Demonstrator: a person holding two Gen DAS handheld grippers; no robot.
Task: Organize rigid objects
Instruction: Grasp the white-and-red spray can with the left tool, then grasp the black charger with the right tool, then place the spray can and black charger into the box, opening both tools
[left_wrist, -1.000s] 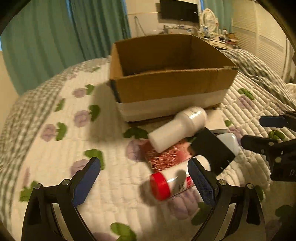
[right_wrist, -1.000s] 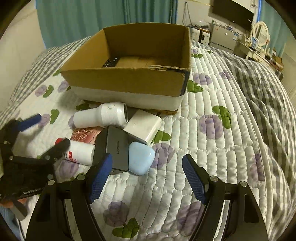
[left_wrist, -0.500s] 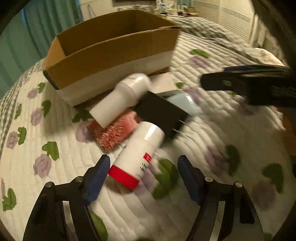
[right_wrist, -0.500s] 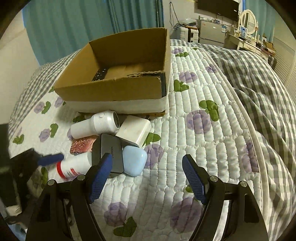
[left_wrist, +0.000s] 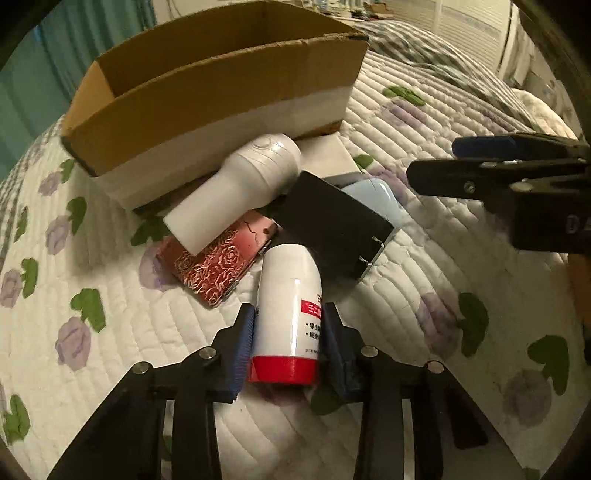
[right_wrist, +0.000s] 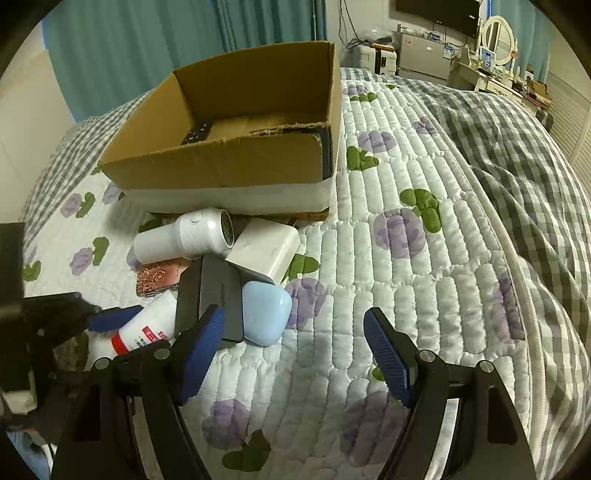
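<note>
We had the left gripper (left_wrist: 288, 332) pinching the white bottle (left_wrist: 290, 306) (red cap toward the camera), both pads pressed on its sides, its far end among the pile just ahead. Our right gripper (right_wrist: 293, 350) hung spread over the quilt (right_wrist: 424, 288), the blue case (right_wrist: 266, 314) just beyond its left finger, the cardboard box (right_wrist: 236, 162) farther ahead.

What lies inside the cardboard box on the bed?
In the right wrist view, the cardboard box holds a flat black thing with small buttons, lying against its left wall on the brown floor. The near wall hides the front of the floor.
</note>
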